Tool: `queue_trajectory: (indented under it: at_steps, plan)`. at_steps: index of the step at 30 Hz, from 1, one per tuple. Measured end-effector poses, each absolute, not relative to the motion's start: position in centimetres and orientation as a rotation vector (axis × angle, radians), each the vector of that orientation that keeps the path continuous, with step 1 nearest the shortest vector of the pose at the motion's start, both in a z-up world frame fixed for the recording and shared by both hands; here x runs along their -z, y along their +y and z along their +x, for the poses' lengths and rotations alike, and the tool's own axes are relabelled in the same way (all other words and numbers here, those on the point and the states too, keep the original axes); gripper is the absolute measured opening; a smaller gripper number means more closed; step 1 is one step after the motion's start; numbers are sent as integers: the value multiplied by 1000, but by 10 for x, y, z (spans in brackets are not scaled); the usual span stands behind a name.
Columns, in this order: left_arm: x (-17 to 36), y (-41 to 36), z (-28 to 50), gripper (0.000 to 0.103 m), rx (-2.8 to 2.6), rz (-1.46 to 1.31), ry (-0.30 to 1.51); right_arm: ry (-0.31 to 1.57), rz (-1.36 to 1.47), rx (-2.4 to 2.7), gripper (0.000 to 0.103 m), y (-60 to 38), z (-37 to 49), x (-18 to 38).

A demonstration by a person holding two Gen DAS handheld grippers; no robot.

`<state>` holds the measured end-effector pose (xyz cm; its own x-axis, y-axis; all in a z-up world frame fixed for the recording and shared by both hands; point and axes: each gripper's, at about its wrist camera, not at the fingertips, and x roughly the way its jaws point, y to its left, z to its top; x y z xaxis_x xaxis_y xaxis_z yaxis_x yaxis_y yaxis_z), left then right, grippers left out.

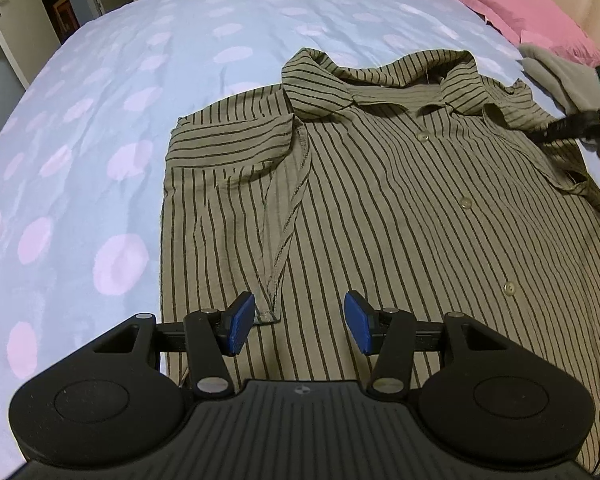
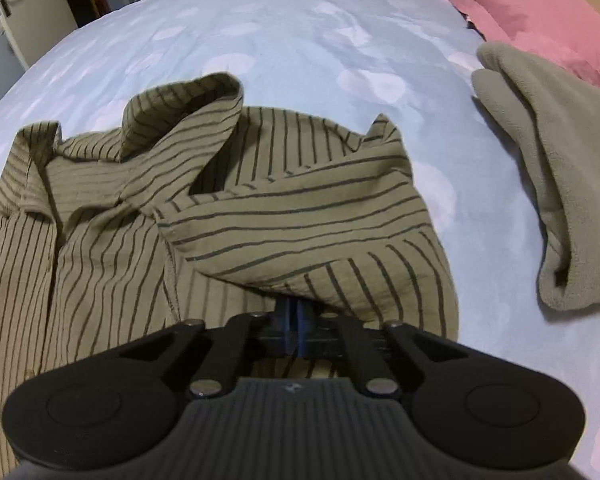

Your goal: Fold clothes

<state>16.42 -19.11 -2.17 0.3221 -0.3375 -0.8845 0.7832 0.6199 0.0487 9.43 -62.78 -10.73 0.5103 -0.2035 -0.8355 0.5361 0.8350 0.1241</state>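
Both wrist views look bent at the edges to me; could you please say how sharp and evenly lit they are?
Left wrist view: strong fisheye curve, striped shirt sharp, bed cover evenly lit. Right wrist view: same curve, softer overall, lifted shirt fold shadows the shut tongs.

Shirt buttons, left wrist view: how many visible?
3, down the striped shirt placket: near the collar, mid-chest, lower down. More may be hidden below.

Your right gripper (image 2: 294, 330): pads closed on a raised fold of striped shirt (image 2: 300, 216); grey fleece (image 2: 560, 200) near the bedspread's (image 2: 300, 40) right edge, beside pink pillow (image 2: 532, 8).
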Motion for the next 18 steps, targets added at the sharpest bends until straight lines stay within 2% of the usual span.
queue_trajectory:
  at_steps: [7,14,18]
  plan:
    - [18,-190,160,47,791,532,977,904,497,393,3,-626,95,89]
    - [7,-185,156,47,790,525,950,889,504,355,26,-618,85,69]
    - [3,-179,152,47,785,522,939,886,449,370,31,-617,60,54]
